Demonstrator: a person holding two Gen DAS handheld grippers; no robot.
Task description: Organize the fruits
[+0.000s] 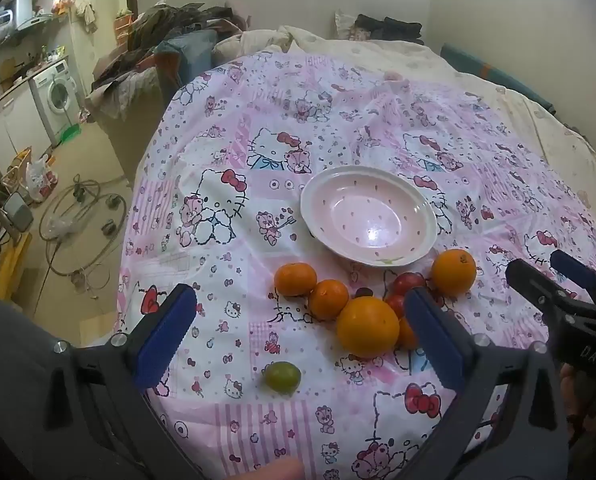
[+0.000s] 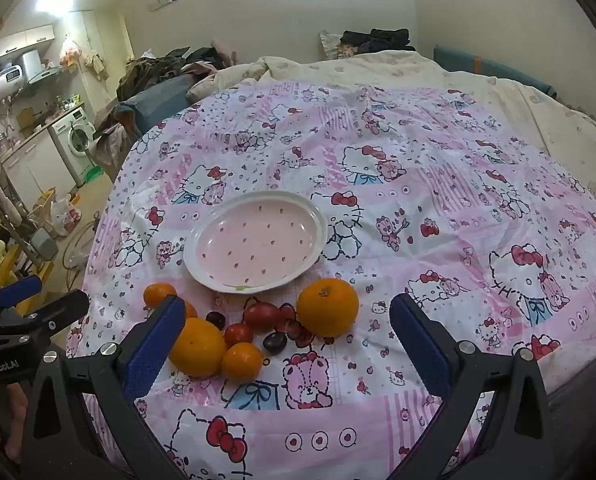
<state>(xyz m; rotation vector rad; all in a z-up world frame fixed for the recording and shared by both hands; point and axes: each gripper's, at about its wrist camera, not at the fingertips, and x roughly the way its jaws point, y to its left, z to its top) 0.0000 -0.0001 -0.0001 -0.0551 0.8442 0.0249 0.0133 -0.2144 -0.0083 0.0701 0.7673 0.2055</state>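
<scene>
A pink plate with a white rim (image 1: 310, 208) (image 2: 194, 248) sits empty on the cartoon-cat cloth. In front of it lies a cluster of fruit: two large oranges (image 1: 367, 327) (image 1: 453, 272), smaller oranges (image 1: 295, 279) (image 2: 242, 361), red tomatoes (image 1: 408, 282) (image 2: 261, 315) and dark grapes (image 2: 275, 341). A green fruit (image 1: 282, 376) lies alone, nearer to me. My left gripper (image 1: 300, 294) hovers open over the left of the cluster, holding nothing. My right gripper (image 2: 288, 303) stands open above the cluster's right side, empty. Each gripper shows in the other's view (image 1: 538, 262) (image 2: 50, 292).
The cloth covers a bed with a cream duvet (image 2: 418, 68) behind it. The bed's left edge drops to a floor with hoses (image 1: 82, 224), bags and a washing machine (image 1: 58, 96). Clothes are piled (image 1: 170, 24) at the back left. A fingertip (image 1: 274, 472) shows at the bottom.
</scene>
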